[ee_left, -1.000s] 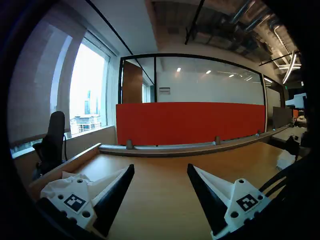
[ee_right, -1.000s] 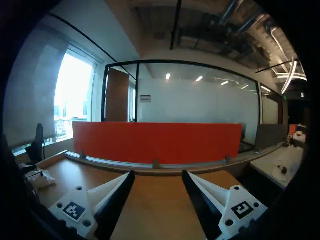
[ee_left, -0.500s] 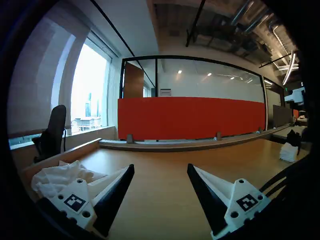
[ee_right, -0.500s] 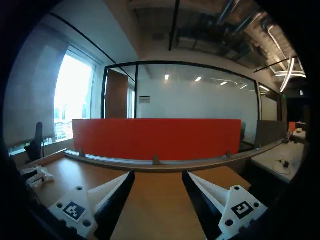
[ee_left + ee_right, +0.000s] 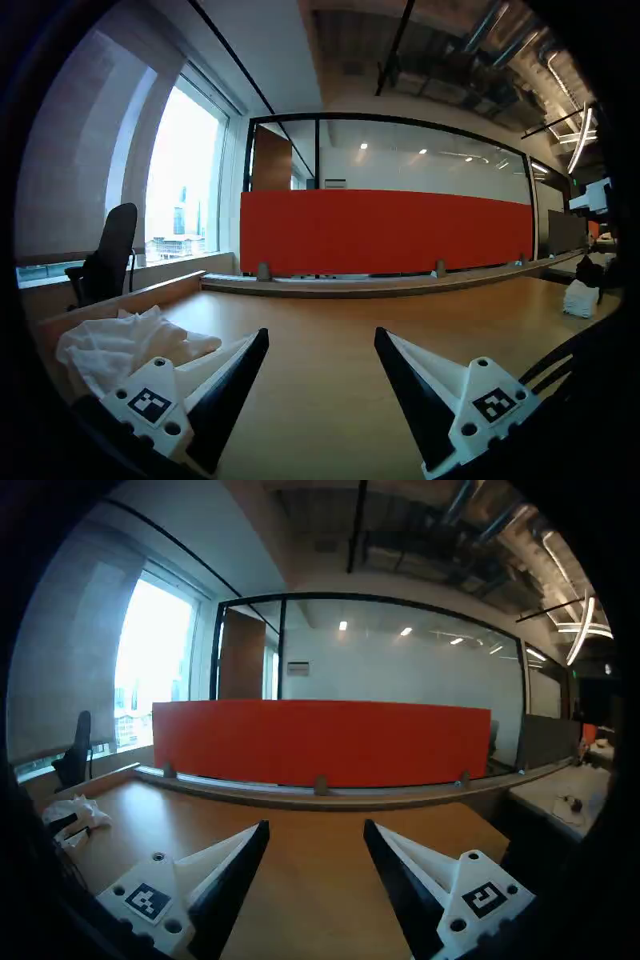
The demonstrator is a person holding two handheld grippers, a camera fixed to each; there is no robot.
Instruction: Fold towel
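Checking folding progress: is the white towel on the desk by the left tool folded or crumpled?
Crumpled: the white towel lies in a loose, wrinkled heap on the wooden desk, showing no flat layers or straight folded edges.

Orange divider (image 5: 384, 232) behind wooden desk (image 5: 320, 384), black chair (image 5: 108, 260)

towel (image 5: 120, 348): white | desk (image 5: 336, 320): light brown wood | divider panel (image 5: 384, 230): orange-red | fingers (image 5: 232, 384): black, white mounts with black-white square markers

The towel (image 5: 120, 348) is soft, crumpled white cloth. The surface (image 5: 320, 352) is smooth wood with a faint sheen. The fingers (image 5: 228, 388) look like matt plastic.
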